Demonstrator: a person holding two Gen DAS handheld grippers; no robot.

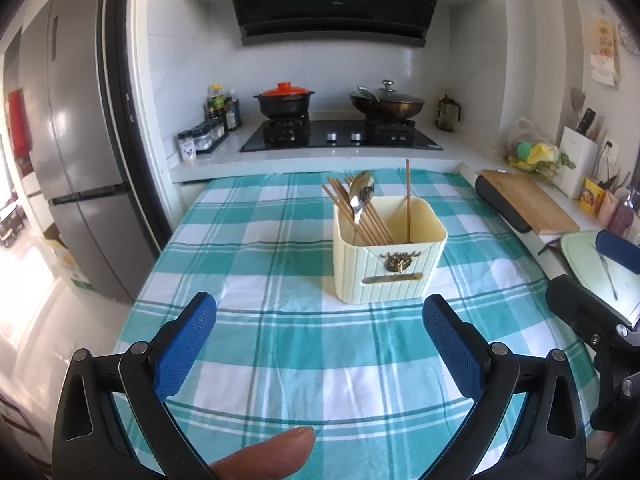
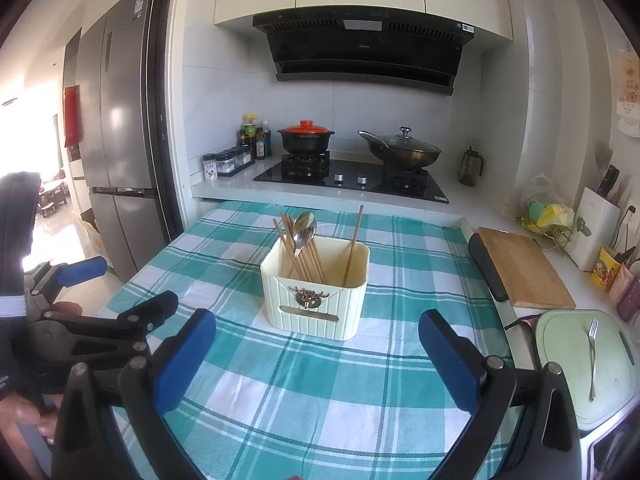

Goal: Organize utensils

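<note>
A cream utensil holder (image 1: 388, 256) (image 2: 316, 288) stands on the teal checked tablecloth (image 1: 280, 344) (image 2: 304, 392). It holds several wooden chopsticks (image 1: 360, 216) (image 2: 300, 252), a metal spoon (image 1: 360, 196) (image 2: 304, 230) and one lone upright chopstick (image 1: 408, 200) (image 2: 354, 244). A metal fork (image 2: 592, 356) (image 1: 608, 272) lies on a pale green board (image 2: 560, 380) at the right. My left gripper (image 1: 320, 320) is open and empty, short of the holder. My right gripper (image 2: 318, 334) is open and empty, just before the holder.
A wooden cutting board (image 2: 524, 272) lies on the right counter, with a knife block (image 2: 596, 224) and cups behind. A stove with a red-lidded pot (image 2: 306, 140) and a wok (image 2: 404, 150) stands beyond the table. A fridge (image 2: 116, 128) stands left.
</note>
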